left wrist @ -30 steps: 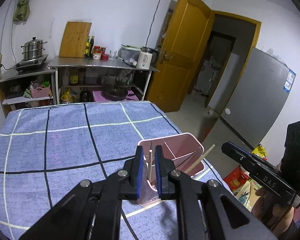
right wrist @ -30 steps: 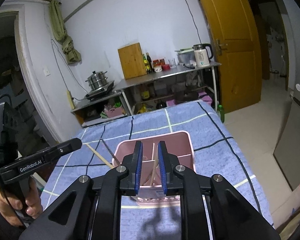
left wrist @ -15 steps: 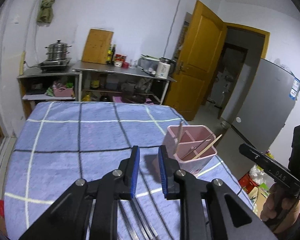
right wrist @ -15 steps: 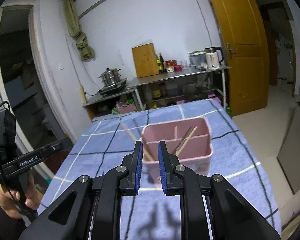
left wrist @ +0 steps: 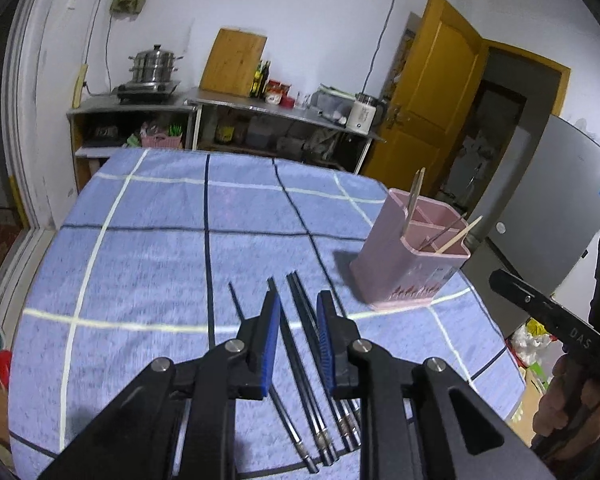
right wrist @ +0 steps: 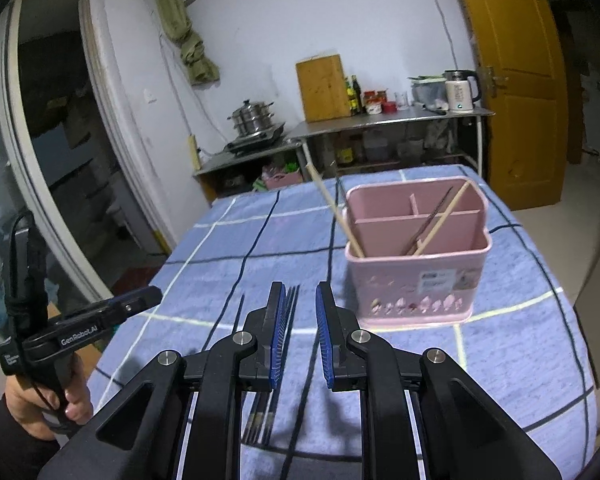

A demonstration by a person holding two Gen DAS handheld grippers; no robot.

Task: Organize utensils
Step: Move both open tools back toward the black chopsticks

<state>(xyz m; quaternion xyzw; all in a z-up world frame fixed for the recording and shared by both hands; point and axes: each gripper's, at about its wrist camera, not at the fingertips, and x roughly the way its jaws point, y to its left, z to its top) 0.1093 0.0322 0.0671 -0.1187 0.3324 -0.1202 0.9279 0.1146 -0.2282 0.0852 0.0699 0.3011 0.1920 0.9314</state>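
A pink utensil holder [left wrist: 410, 258] [right wrist: 416, 252] stands on the blue checked tablecloth [left wrist: 140, 240], with wooden chopsticks [right wrist: 440, 222] and a dark one leaning inside. Several dark metal chopsticks [left wrist: 304, 344] [right wrist: 288, 312] lie on the cloth in front of it. My left gripper [left wrist: 298, 336] is open and empty, hovering above these chopsticks. My right gripper [right wrist: 298, 332] is open and empty, above the same chopsticks, left of the holder. The right gripper also shows at the right edge of the left wrist view [left wrist: 548, 316].
A metal counter [right wrist: 388, 118] with a kettle, jars and a wooden board stands behind the table. A pot sits on a stove at back left [left wrist: 154, 68]. A yellow door [left wrist: 428, 92] and a grey fridge [left wrist: 556, 208] are on the right.
Both grippers have drawn back from the holder and opened wider. The left one released a wooden chopstick into the holder and now hovers over the dark chopsticks.
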